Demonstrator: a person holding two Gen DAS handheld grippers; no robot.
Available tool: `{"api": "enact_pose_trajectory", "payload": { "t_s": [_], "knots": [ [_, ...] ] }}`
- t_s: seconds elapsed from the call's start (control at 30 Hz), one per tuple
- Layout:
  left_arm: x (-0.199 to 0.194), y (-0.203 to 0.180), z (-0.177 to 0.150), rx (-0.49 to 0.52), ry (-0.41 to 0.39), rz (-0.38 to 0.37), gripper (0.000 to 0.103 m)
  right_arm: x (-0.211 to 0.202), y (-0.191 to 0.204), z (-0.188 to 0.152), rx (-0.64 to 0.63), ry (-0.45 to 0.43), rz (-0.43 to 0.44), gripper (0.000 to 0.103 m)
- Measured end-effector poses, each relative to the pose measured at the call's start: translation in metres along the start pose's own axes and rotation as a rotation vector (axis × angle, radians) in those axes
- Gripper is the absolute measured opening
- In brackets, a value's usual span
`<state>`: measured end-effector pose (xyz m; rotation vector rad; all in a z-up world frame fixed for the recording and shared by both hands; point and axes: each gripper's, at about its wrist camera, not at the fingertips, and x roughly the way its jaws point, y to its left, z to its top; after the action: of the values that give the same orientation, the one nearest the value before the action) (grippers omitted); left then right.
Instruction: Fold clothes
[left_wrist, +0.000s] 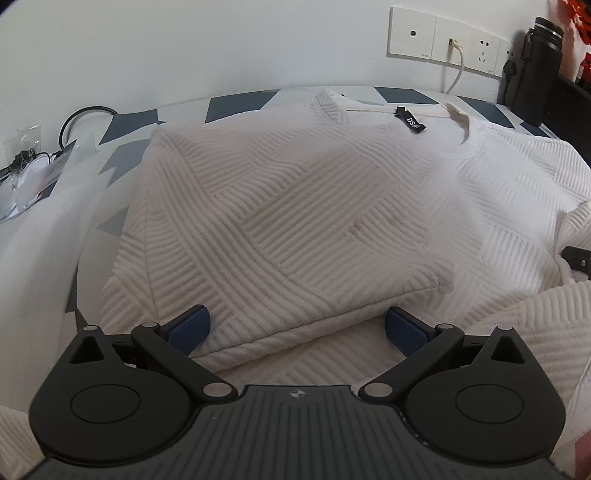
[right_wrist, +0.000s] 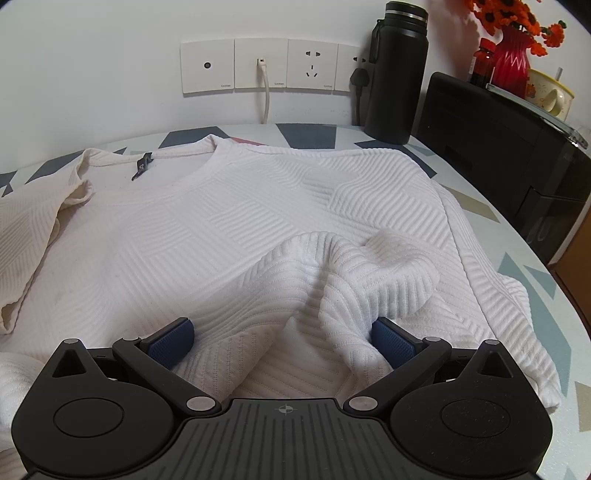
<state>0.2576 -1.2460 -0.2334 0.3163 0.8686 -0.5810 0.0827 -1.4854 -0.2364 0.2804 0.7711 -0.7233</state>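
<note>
1. Left wrist view: left gripper (left_wrist: 297, 330) jaws spread wide, gripping nothing, at the white sweater's (left_wrist: 295, 206) folded hem.
2. Right gripper (right_wrist: 282, 338) likewise wide apart, straddling the sweater's bunched sleeve (right_wrist: 354, 266), unclamped.
3. Sweater lies on the patterned table (right_wrist: 554, 332).

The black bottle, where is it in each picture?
Left wrist view: the bottle stands at the far right edge, against the wall.
Right wrist view: the bottle stands upper right of centre, behind the sweater.
Shared landmark: the white wall sockets, just left of the bottle in both.
</note>
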Motion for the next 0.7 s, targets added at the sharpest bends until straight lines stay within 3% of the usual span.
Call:
{"api": "enact_pose_trajectory", "payload": {
  "t_s": [0.7],
  "knots": [
    [-0.006,-0.005,-0.011,-0.064,-0.052,0.054,0.103,0.001,0.0,0.0,0.003,-0.006,-0.002,0.102]
  ]
}}
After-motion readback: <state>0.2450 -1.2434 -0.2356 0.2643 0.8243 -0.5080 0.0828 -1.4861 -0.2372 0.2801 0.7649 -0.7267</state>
